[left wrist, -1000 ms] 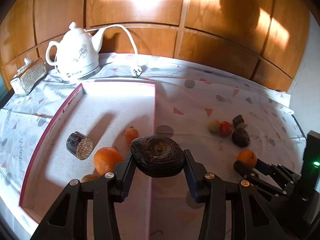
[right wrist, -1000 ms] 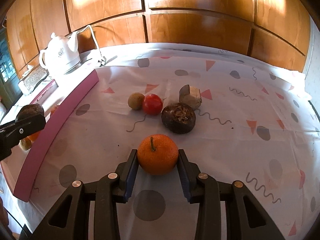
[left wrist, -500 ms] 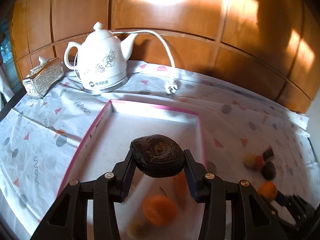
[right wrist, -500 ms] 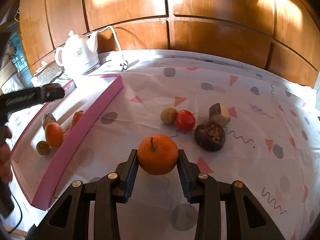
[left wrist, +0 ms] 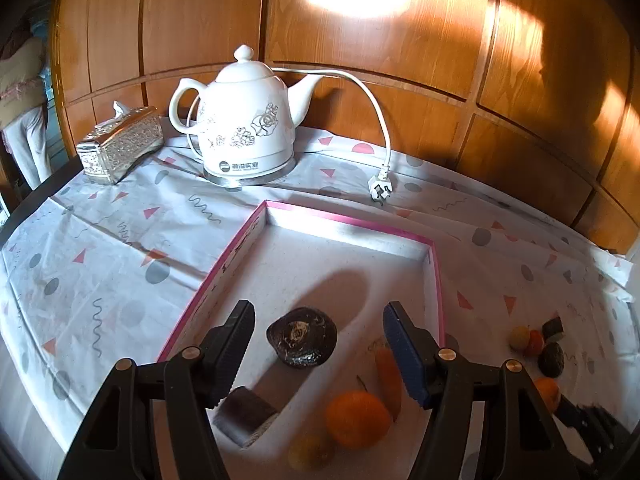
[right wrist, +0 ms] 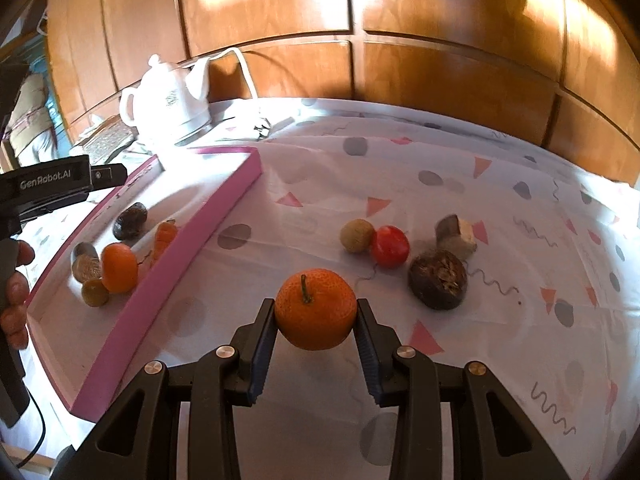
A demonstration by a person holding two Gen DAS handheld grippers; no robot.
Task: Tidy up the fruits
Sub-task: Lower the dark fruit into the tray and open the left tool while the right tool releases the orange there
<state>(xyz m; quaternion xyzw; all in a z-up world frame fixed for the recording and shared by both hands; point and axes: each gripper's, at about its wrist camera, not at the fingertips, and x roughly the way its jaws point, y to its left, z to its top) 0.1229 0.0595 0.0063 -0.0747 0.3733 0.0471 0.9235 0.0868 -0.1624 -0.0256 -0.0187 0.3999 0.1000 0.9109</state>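
The dark round fruit (left wrist: pixel 302 337) that sat between the fingers of the left claw (left wrist: pixel 318 350) a second ago now lies on the floor of the pink-edged tray (left wrist: pixel 352 225). The jaws of that claw have just been opening; they stand wide on both sides of the fruit and do not touch it. The view has also swung toward the far left part of the surface (left wrist: pixel 120 232), so the white kettle (left wrist: pixel 244 120) and the silver tissue box (left wrist: pixel 120 144) now appear large at the back edge.

Nearer in the tray lie a cut dark piece (left wrist: pixel 246 414), an orange (left wrist: pixel 357 419), a small carrot (left wrist: pixel 389 374) and a small yellowish fruit (left wrist: pixel 311 454), which is blurred. The carrot lies near the right wall of the tray.

The right claw (right wrist: pixel 316 334) is closed on a second orange (right wrist: pixel 316 308), with both pads against its sides, its stem upward, above the patterned cloth to the right of the tray. Beyond it, toward the middle of the surface, a tan round fruit (right wrist: pixel 355 235) touches a tomato (right wrist: pixel 389 246). Just beside them are another dark round fruit (right wrist: pixel 438 279) and a cut brown piece (right wrist: pixel 456 233). At the left edge of the right wrist view, fingers (right wrist: pixel 16 292) of a hand hold the handle of the left tool.
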